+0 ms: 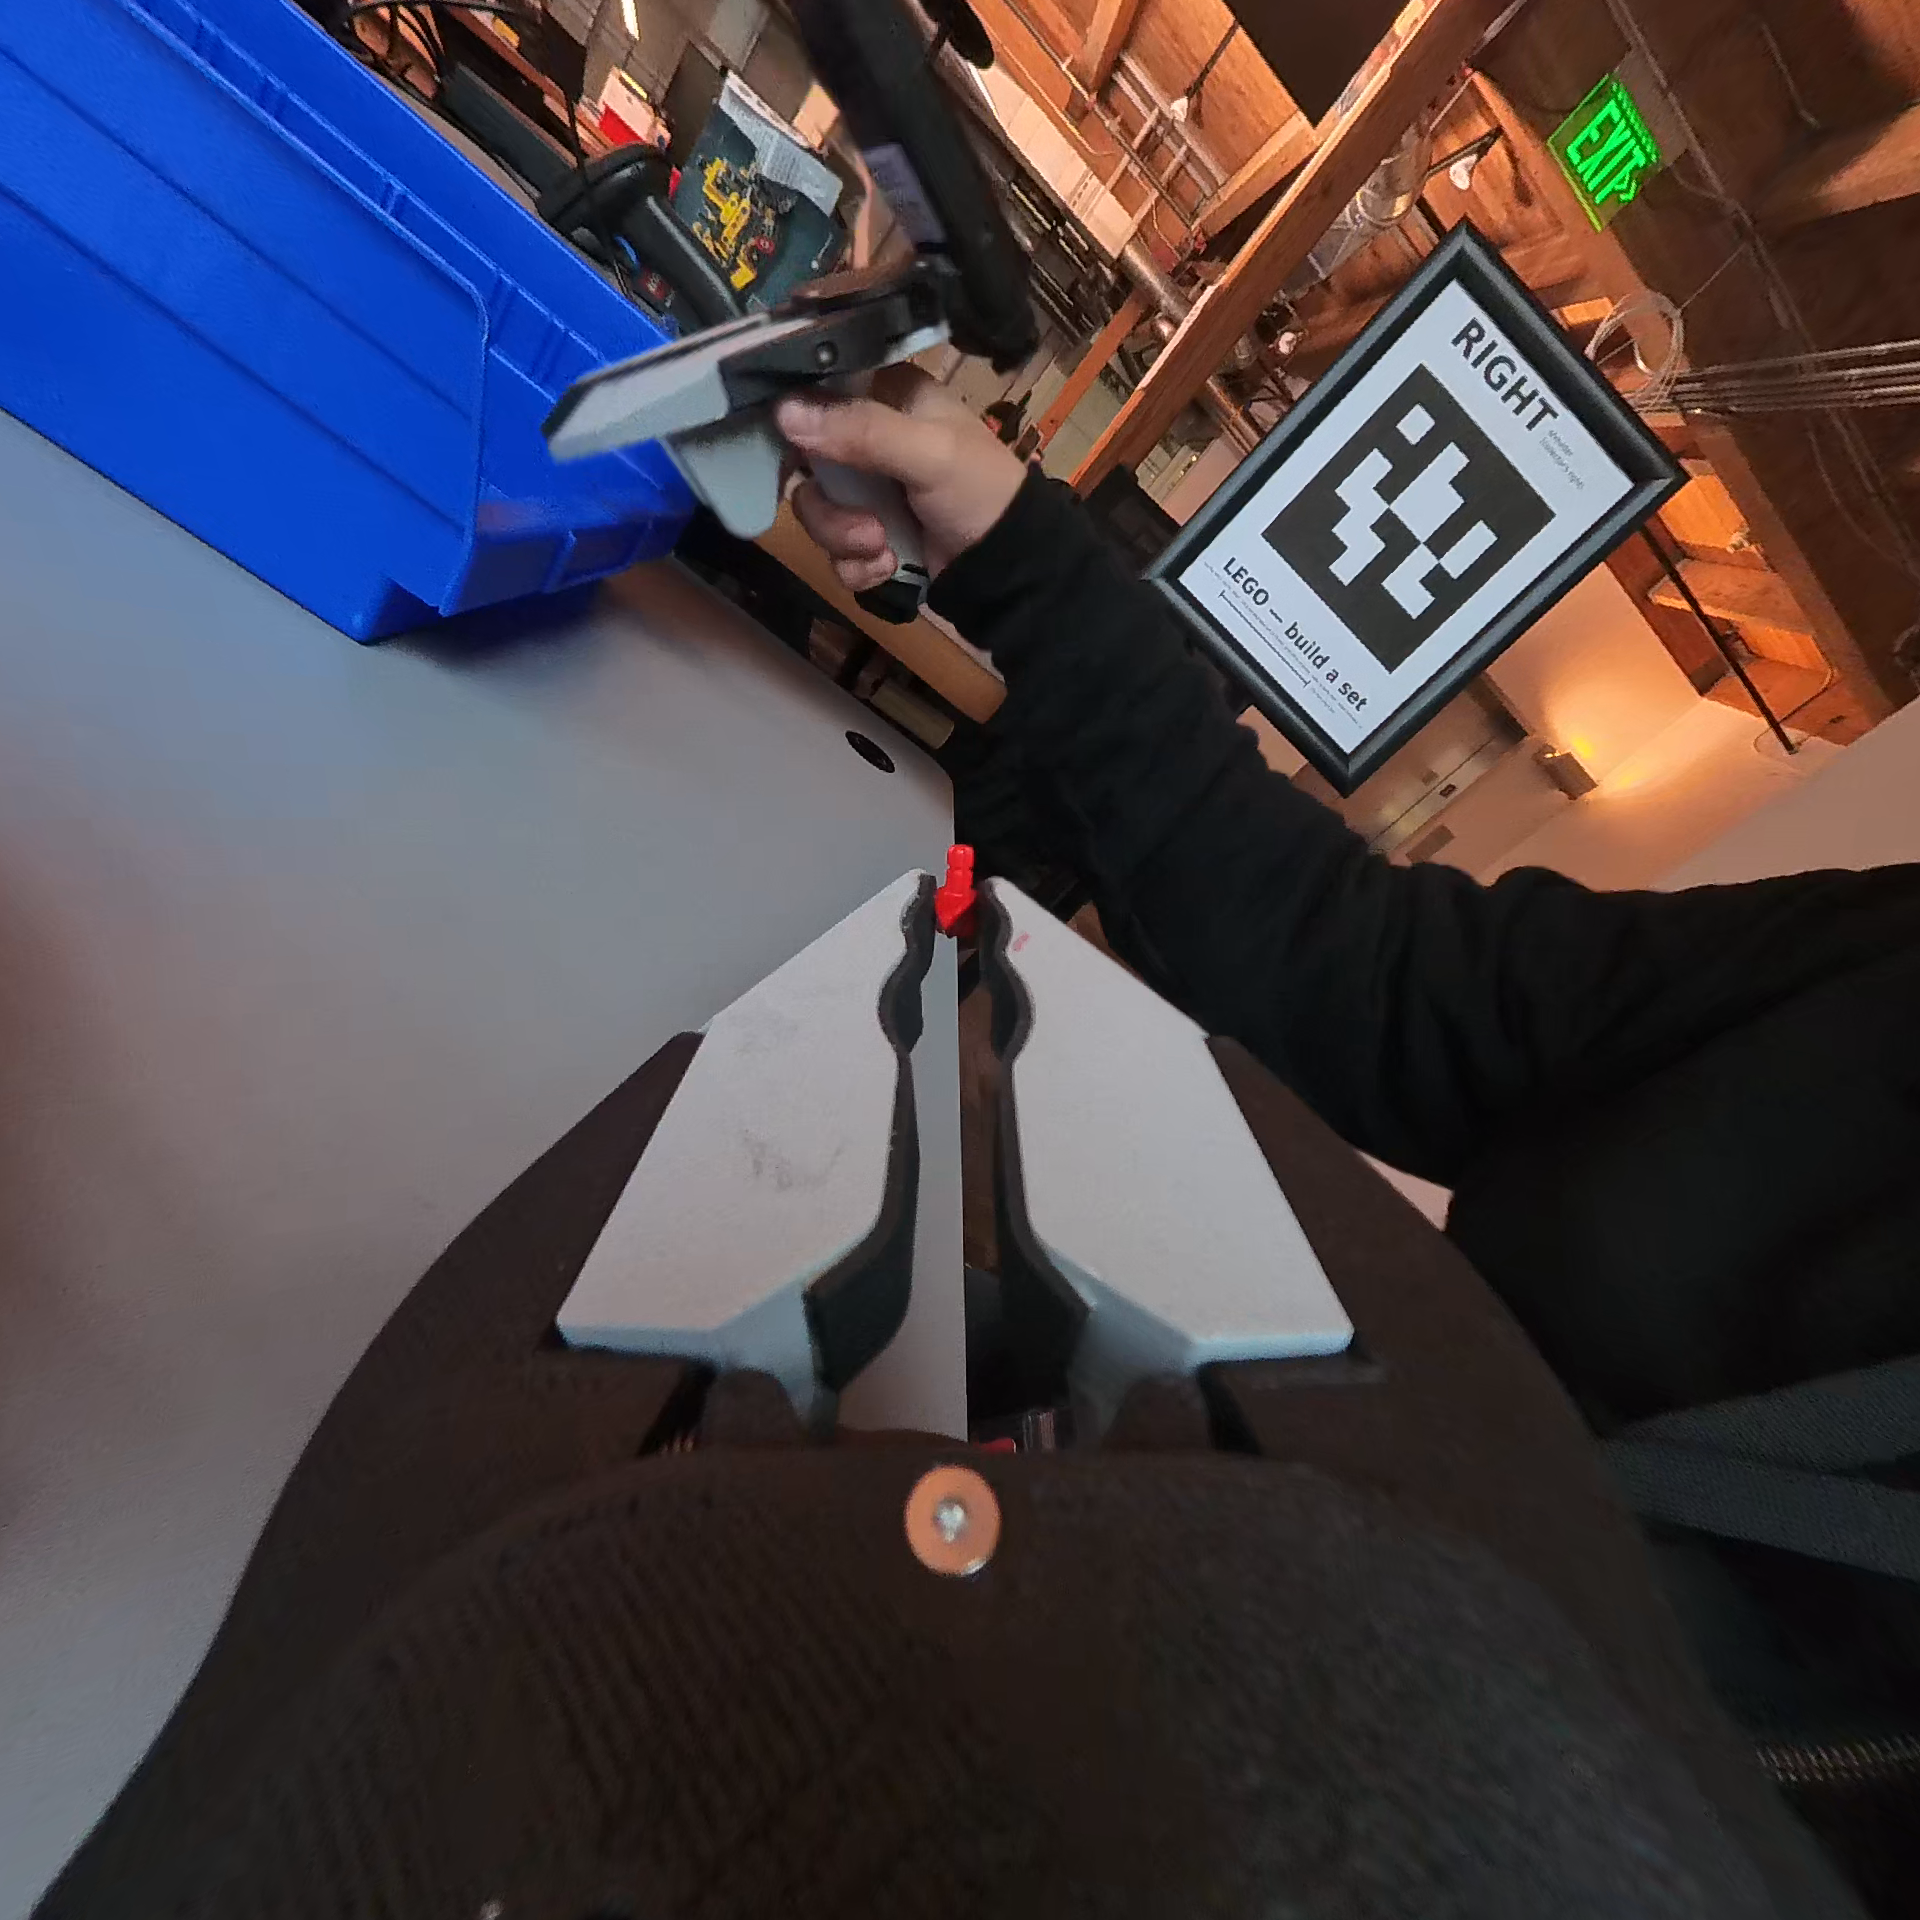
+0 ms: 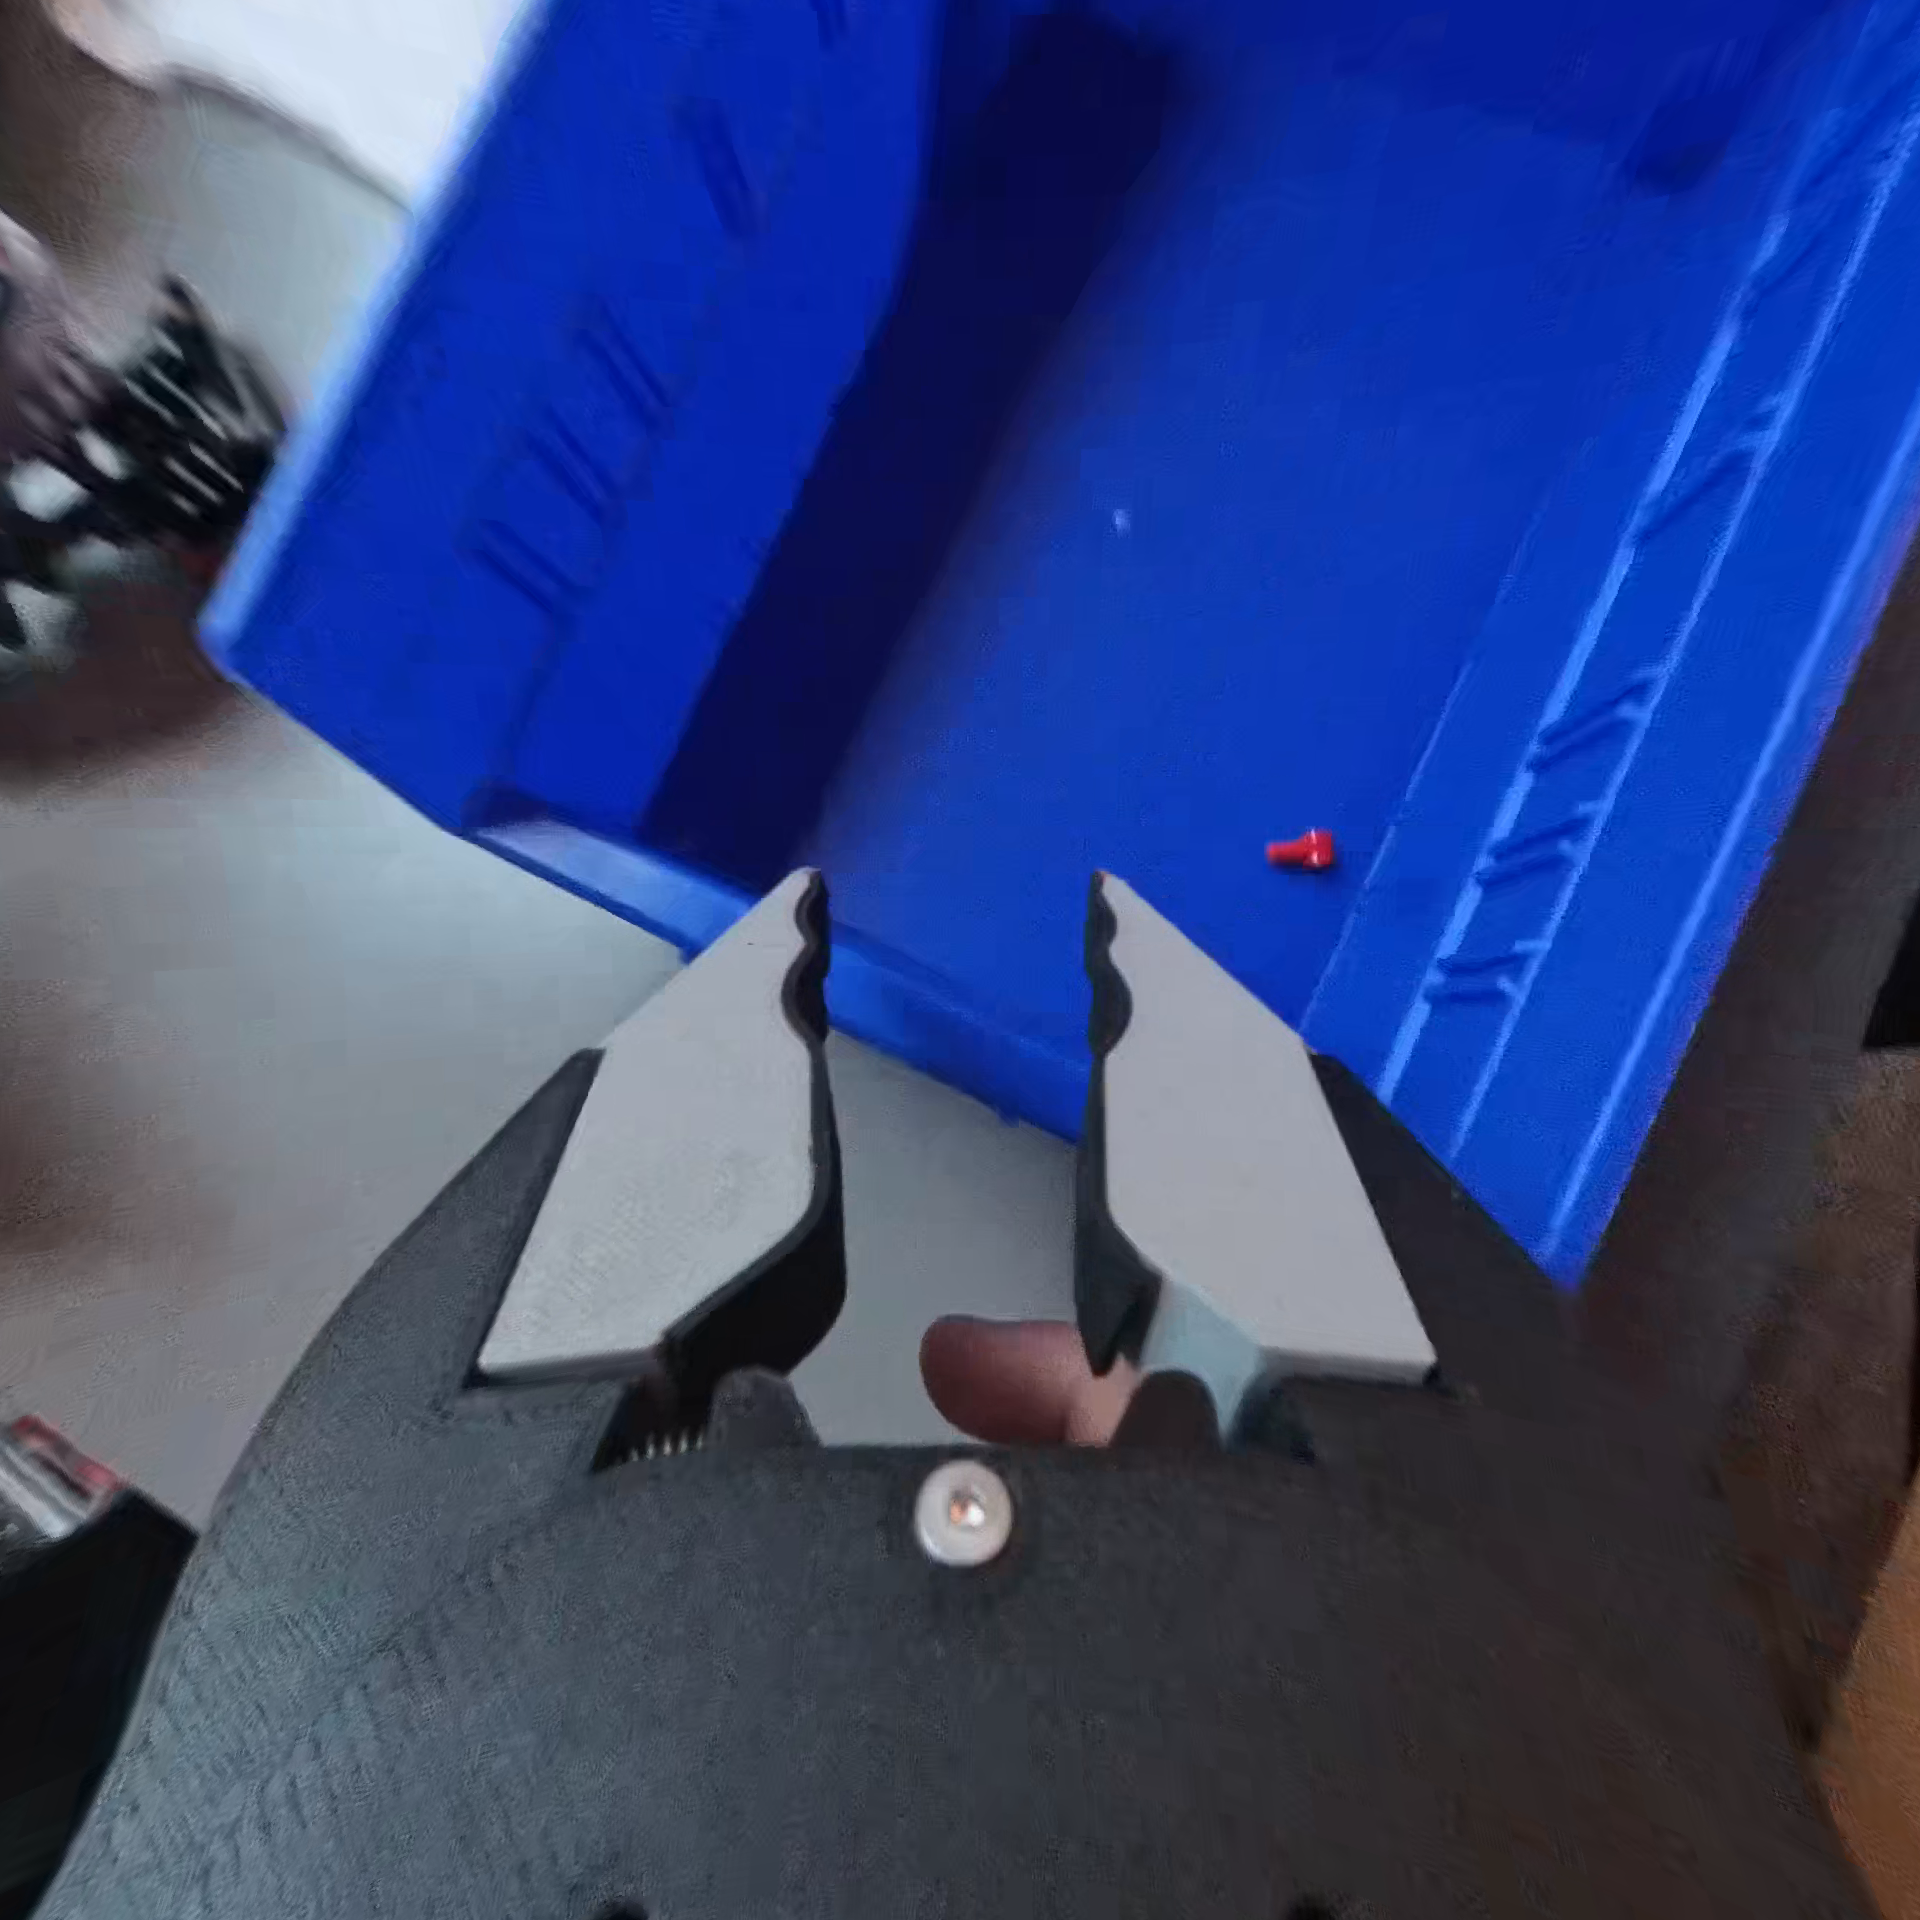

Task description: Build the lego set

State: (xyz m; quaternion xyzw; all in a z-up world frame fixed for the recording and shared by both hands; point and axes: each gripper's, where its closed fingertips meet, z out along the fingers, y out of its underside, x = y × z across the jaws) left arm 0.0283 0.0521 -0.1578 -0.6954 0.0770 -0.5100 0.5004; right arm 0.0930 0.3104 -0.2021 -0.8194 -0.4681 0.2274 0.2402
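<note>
My left gripper is shut on a small red lego pin, held at its fingertips over the right edge of the grey table. My right gripper is open and empty, hovering at the near rim of the blue bin. Another small red pin lies on the bin floor, to the right of the right gripper's tips. In the left wrist view the right gripper shows farther off, held by a hand in a black sleeve beside the blue bin.
A framed sign with a black-and-white marker stands to the right, past the table edge. A lego booklet or box lies behind the bin. A dark blurred lego build sits left of the bin. The tips of one gripper are about 25 cm away from the tips of the other.
</note>
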